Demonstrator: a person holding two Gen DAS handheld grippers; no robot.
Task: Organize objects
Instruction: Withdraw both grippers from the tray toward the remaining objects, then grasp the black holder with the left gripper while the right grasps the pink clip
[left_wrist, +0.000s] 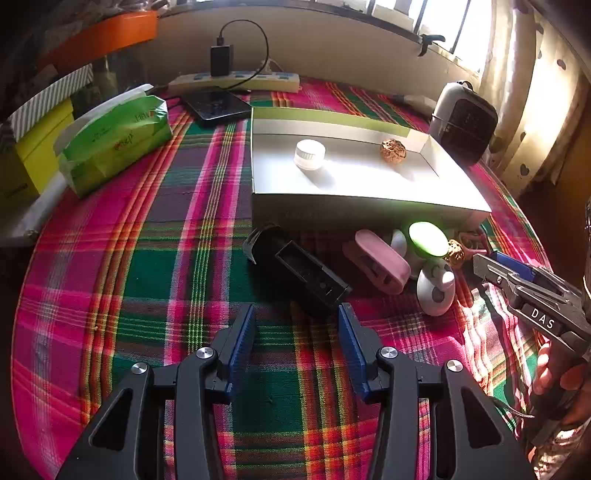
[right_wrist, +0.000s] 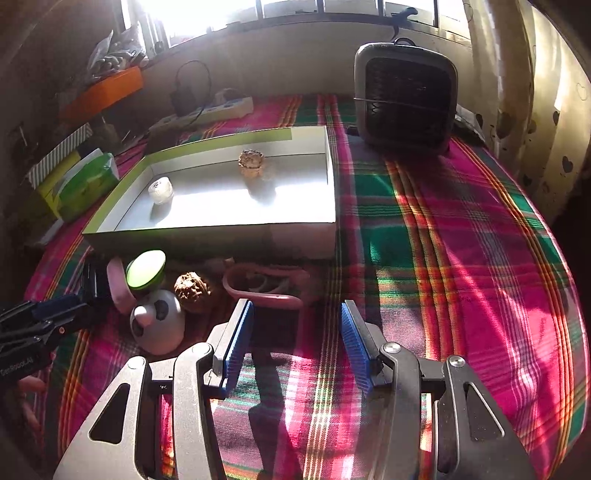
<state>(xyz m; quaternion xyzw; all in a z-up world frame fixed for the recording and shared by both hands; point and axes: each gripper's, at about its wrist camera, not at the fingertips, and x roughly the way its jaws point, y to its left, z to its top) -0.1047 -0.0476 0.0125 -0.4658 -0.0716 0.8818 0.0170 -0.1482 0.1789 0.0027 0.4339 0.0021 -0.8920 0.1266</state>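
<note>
- The left tongs (left_wrist: 297, 345) stand wide with nothing between their blue pads, above bare plaid cloth (left_wrist: 147, 258).
- The right tongs (right_wrist: 297, 341) are parted about halfway and hold nothing; only cloth shows between them.
- One black device (left_wrist: 299, 267) lies on its side just ahead of the left tongs, its near end close to the right pad.
- One pink clip-shaped thing (left_wrist: 376, 260) lies ahead and to the right of the left tongs, beside the black device.
- One panda-faced white toy (right_wrist: 159, 321) sits just left of the right tongs, touching one green-topped round thing (right_wrist: 146, 269) behind it.
- Walnuts, two in all: one (right_wrist: 192, 288) on the cloth ahead-left of the right tongs, one (right_wrist: 251, 162) inside the tray.
- One pink frame (right_wrist: 264, 286) lies straight ahead of the right tongs, against the tray's near wall.
- One shallow tray (left_wrist: 351, 210) stands beyond all these, holding that walnut and one small white jar (left_wrist: 309, 153), well apart.
- One green tissue pack (left_wrist: 114, 140) lies far ahead-left of the left tongs; one grey heater (right_wrist: 404, 98) stands far ahead-right of the right tongs.
</note>
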